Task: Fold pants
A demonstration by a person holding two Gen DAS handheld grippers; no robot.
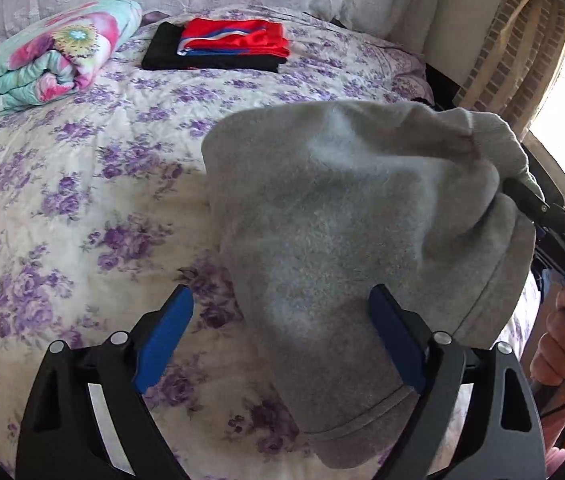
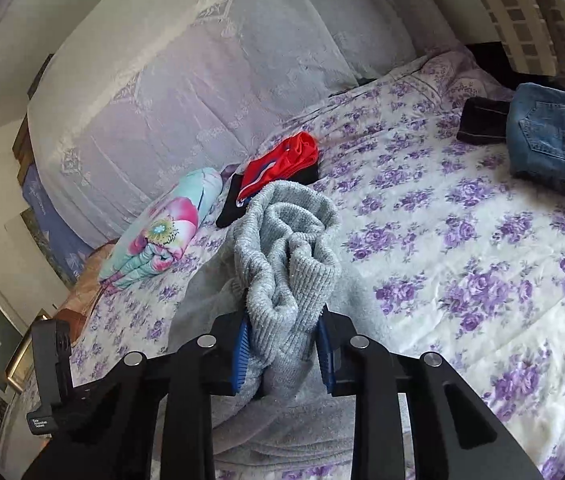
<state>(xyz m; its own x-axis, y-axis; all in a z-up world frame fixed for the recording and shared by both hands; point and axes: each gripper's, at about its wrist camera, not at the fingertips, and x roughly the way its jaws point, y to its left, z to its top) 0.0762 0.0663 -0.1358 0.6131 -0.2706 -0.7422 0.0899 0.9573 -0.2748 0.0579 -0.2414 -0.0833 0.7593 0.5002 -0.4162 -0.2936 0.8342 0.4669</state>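
The grey fleece pants (image 1: 346, 220) hang in a bunch over the floral bedspread. My right gripper (image 2: 284, 356) is shut on the pants' ribbed cuff (image 2: 290, 248), which sticks up between its blue pads. In the left wrist view that right gripper (image 1: 522, 196) pinches the cloth at the upper right and lifts it. My left gripper (image 1: 282, 340) is open, its blue pads wide apart. The hanging pants drape between its fingers and against the right pad (image 1: 396, 336), not clamped.
A folded red and black garment stack (image 1: 218, 46) and a rolled floral blanket (image 1: 38, 64) lie at the far side of the bed (image 1: 82, 200). Folded jeans (image 2: 558, 136) and a dark folded item (image 2: 482, 120) lie at the right. A quilted headboard (image 2: 186, 80) stands behind.
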